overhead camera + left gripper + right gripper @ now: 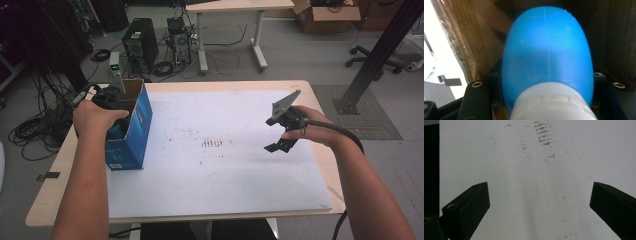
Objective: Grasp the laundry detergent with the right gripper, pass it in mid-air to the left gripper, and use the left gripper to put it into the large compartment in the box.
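Blue bulb (pixel 546 57) in left claw (pixel 546 100), inside box (pixel 134 125)

Open box (pixel 131 131) on the table's (pixel 320 212) left side, left claw (pixel 107 97) inside it, right claw (pixel 280 145) well apart at the right

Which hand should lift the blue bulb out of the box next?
Left. Its gripper sits inside the blue box, jaws closed on the blue bulb. The right gripper hovers open above the white sheet.
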`<state>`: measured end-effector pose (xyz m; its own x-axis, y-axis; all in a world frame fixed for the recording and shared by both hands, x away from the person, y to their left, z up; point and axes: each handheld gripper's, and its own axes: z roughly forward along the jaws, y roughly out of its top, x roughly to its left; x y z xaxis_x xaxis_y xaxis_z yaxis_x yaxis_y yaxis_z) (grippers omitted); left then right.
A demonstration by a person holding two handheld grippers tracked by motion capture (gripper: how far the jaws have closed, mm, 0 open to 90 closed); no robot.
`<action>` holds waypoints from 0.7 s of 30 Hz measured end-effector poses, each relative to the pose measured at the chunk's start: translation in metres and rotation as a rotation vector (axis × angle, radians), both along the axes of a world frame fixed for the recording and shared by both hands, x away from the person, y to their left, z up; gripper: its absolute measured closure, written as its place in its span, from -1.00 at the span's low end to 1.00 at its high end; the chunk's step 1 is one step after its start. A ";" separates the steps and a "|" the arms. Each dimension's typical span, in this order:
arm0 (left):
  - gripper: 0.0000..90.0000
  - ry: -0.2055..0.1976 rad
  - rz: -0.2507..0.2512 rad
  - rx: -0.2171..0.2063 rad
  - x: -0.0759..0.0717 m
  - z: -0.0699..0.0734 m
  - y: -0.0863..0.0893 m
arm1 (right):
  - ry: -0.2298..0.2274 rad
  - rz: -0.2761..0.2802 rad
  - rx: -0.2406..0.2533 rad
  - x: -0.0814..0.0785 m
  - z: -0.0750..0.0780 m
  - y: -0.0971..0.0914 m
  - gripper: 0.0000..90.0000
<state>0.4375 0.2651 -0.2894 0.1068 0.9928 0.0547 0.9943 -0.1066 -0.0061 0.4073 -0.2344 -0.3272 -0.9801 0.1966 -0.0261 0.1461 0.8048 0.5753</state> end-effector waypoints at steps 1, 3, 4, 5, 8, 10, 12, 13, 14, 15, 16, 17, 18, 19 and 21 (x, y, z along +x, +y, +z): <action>-0.19 0.000 0.000 -0.001 0.000 0.000 0.000 | 0.001 0.001 0.001 0.000 -0.001 0.000 -0.94; -0.24 0.003 0.001 -0.002 0.000 0.001 -0.001 | 0.002 0.001 -0.001 0.000 -0.002 0.000 -0.94; -0.25 0.007 0.002 0.001 0.000 0.002 -0.002 | 0.004 0.002 -0.001 0.000 -0.003 0.000 -0.94; -0.28 0.005 0.002 0.003 0.000 0.003 -0.003 | 0.003 0.003 -0.002 0.000 -0.003 0.000 -0.94; -0.28 0.004 -0.002 0.019 0.000 0.005 -0.004 | 0.002 0.002 0.000 0.000 -0.003 0.000 -0.94; -0.30 -0.001 -0.009 0.038 0.000 0.008 -0.007 | -0.002 0.002 0.003 0.000 -0.003 -0.001 -0.94; -0.30 -0.004 -0.009 0.050 0.000 0.010 -0.009 | -0.003 0.003 0.005 -0.001 -0.003 -0.001 -0.94; -0.31 -0.008 -0.010 0.051 -0.001 0.011 -0.010 | -0.004 0.002 0.006 -0.001 -0.003 -0.001 -0.94; -0.31 -0.009 -0.011 0.054 -0.001 0.011 -0.011 | -0.005 0.001 0.006 -0.001 -0.002 -0.001 -0.94; -0.31 -0.011 -0.013 0.054 -0.001 0.012 -0.011 | -0.006 0.002 0.008 -0.001 -0.002 -0.001 -0.94; -0.32 -0.011 -0.013 0.054 -0.001 0.012 -0.011 | -0.005 0.002 0.009 -0.001 -0.002 -0.001 -0.94; -0.32 -0.015 -0.014 0.055 -0.002 0.014 -0.012 | -0.005 0.002 0.009 -0.001 -0.002 -0.001 -0.94; -0.34 -0.016 -0.014 0.064 -0.002 0.015 -0.012 | -0.005 0.002 0.007 -0.001 -0.003 -0.002 -0.94; -0.39 -0.015 -0.011 0.077 -0.003 0.016 -0.012 | -0.005 0.002 0.008 -0.001 -0.003 -0.002 -0.94; -0.43 -0.010 -0.016 0.076 -0.004 0.017 -0.012 | -0.006 0.001 0.008 -0.002 -0.002 -0.003 -0.94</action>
<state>0.4340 0.2530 -0.2725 0.1215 0.9839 0.1313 0.9925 -0.1219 -0.0052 0.4056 -0.2372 -0.3296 -0.9801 0.1961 -0.0302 0.1422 0.8001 0.5828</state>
